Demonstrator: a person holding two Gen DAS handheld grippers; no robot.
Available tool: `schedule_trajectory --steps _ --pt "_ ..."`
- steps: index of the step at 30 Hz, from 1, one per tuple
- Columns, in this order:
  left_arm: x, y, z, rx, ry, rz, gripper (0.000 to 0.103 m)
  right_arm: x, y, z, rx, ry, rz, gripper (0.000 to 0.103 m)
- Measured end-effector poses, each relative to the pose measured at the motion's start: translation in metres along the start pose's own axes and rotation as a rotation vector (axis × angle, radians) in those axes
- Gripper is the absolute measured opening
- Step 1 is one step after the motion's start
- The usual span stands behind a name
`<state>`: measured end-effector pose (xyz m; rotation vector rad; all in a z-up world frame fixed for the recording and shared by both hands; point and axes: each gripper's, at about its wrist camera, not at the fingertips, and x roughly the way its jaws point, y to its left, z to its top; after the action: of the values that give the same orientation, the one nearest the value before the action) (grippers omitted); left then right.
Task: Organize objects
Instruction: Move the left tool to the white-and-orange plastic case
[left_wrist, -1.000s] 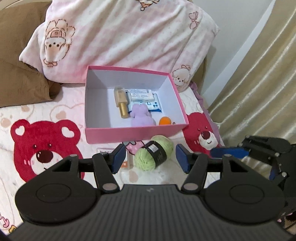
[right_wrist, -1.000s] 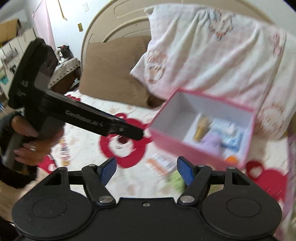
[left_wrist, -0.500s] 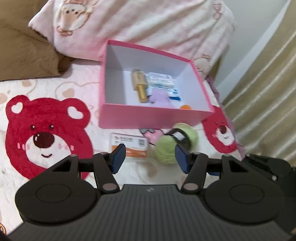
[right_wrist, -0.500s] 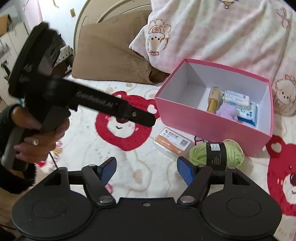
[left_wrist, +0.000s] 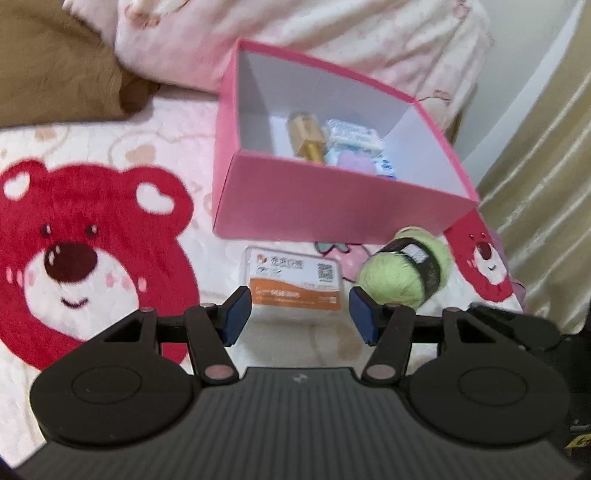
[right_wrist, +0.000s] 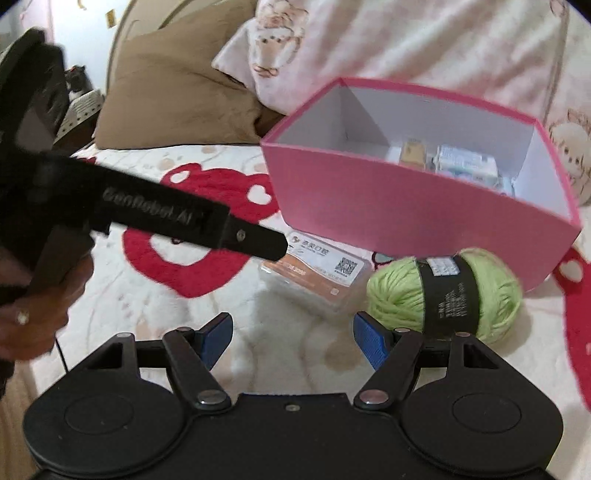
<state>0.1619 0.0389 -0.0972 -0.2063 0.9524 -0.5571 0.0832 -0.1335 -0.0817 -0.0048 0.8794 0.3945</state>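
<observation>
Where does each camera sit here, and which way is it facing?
Left wrist: on the left gripper, above the bedspread, aimed at the card box before the pink box; own open fingers show.
Right wrist: on the right gripper, facing the green yarn; left gripper and hand show.
Shared: pink box, card box, yarn.

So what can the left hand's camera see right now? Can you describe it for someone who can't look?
The open left gripper points at an orange and white card box lying on a bear-print blanket. A ball of green yarn sits to its right, and behind both stands an open pink box with small things inside.
</observation>
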Motion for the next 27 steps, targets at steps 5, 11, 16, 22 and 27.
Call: schedule_trajectory --steps 5,11,16,22,27 --pt "0.016 0.017 -0.008 -0.031 -0.024 0.033 0.054 0.033 -0.007 -0.002 0.031 0.055 -0.057 0.076" --pt "0.023 0.029 -0.005 -0.096 -0.03 0.03 0.047 0.05 0.003 -0.008 -0.116 0.065 -0.128 0.075" --pt "0.033 0.035 -0.004 -0.13 -0.033 0.008 0.044 0.053 0.009 -0.01 -0.16 0.059 -0.153 0.075" --pt "0.048 0.036 -0.004 -0.14 0.008 -0.02 0.042 0.057 0.013 -0.008 -0.169 0.039 -0.158 0.074" --pt "0.043 0.033 -0.01 -0.186 0.079 -0.059 0.04 0.051 0.015 -0.007 -0.192 0.041 -0.15 0.074"
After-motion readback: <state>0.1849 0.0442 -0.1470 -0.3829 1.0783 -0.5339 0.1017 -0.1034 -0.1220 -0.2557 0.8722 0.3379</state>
